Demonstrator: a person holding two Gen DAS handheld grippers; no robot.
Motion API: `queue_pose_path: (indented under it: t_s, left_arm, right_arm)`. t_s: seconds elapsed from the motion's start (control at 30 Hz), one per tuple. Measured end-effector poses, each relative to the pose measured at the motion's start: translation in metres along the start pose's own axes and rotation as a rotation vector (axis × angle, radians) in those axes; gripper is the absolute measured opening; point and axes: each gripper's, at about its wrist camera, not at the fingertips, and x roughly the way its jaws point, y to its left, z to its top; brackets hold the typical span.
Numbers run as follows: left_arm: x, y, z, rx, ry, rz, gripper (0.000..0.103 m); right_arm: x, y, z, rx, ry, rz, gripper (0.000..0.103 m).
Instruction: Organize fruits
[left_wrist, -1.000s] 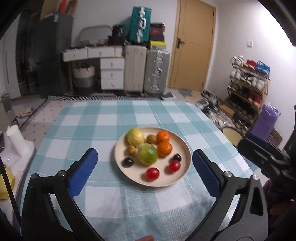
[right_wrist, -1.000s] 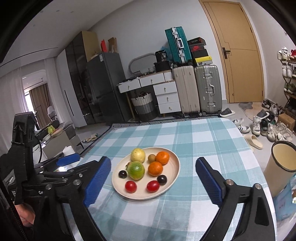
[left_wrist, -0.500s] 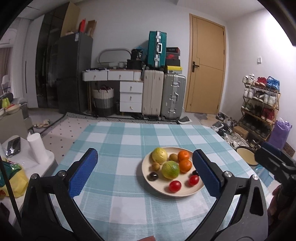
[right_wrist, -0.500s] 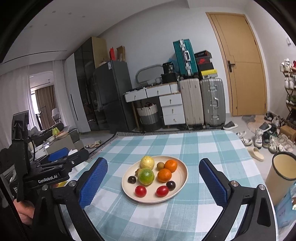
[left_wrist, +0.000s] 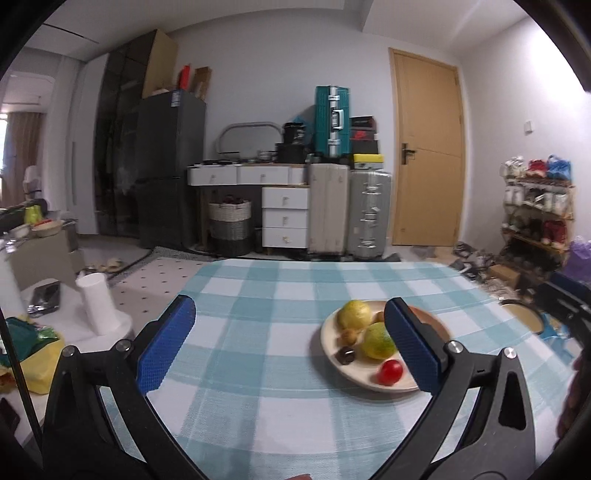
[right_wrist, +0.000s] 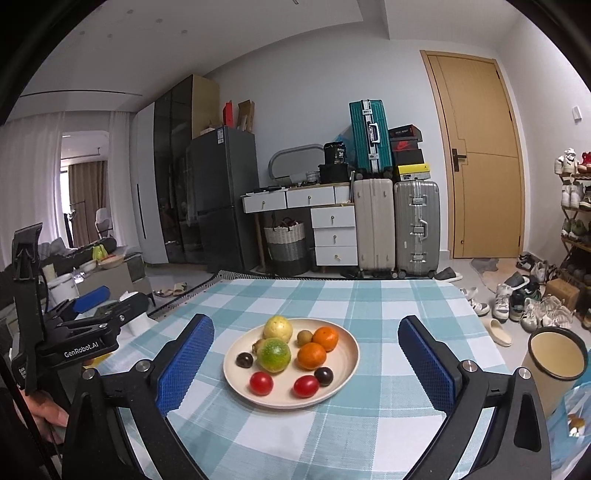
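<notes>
Round cream plate (right_wrist: 347, 363) sits on the blue-and-white checked tablecloth (right_wrist: 369, 435), holding all the fruit. On it: a yellow fruit (right_wrist: 278, 328) at the back, a green-orange fruit (right_wrist: 273, 354) in front of it and touching it, a small brown kiwi-like fruit (right_wrist: 305, 336) beside two oranges (right_wrist: 325, 338) (right_wrist: 311, 356), two dark round fruits (right_wrist: 244, 359) (right_wrist: 324, 376), and two red tomatoes (right_wrist: 261, 383) (right_wrist: 306, 386) at the near edge. Right gripper (right_wrist: 306, 365) is released, jaws spread wide with nothing between the pads; from its camera the plate sits centred in the gap, but farther along the table and apart from the fingers. Left gripper (left_wrist: 291, 349) is also released, wide apart, empty; it points at bare cloth, and in its view the plate (left_wrist: 328, 341) lies off to the right, partly hidden behind the right-hand blue pad (left_wrist: 412, 350). Left gripper also shows at the left edge of the right wrist view, gripped by a hand (right_wrist: 46, 419). A tan cup (right_wrist: 554, 360) stands off the table's right side. Suitcases (right_wrist: 395, 229), white drawers (right_wrist: 332, 236), a dark fridge (right_wrist: 218, 199) and a wooden door (right_wrist: 480, 158) are behind.
</notes>
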Motion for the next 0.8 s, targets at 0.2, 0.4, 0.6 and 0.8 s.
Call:
queue_pose_path:
  t_s: [0.2,0.4,0.6,0.8]
  left_arm:
    - [0.009,0.008,-0.017,-0.016,0.0,0.037,0.102]
    - [0.013,0.008,-0.031,0.015,0.0,-0.016,0.102]
    - [0.01,0.001,-0.041,0.052,-0.009,-0.041,0.102]
    - [0.019,0.005,-0.045,0.028,0.033,-0.057,0.102]
  right_arm:
    - [0.006,-0.001,-0.014,-0.066,0.003,-0.071,0.102]
    - [0.01,-0.014,-0.026,-0.019,-0.003,-0.072,0.102]
    - [0.011,-0.015,-0.032,-0.038,0.001,-0.059,0.102]
    - [0.017,-0.013,-0.044,-0.054,0.034,-0.062,0.102]
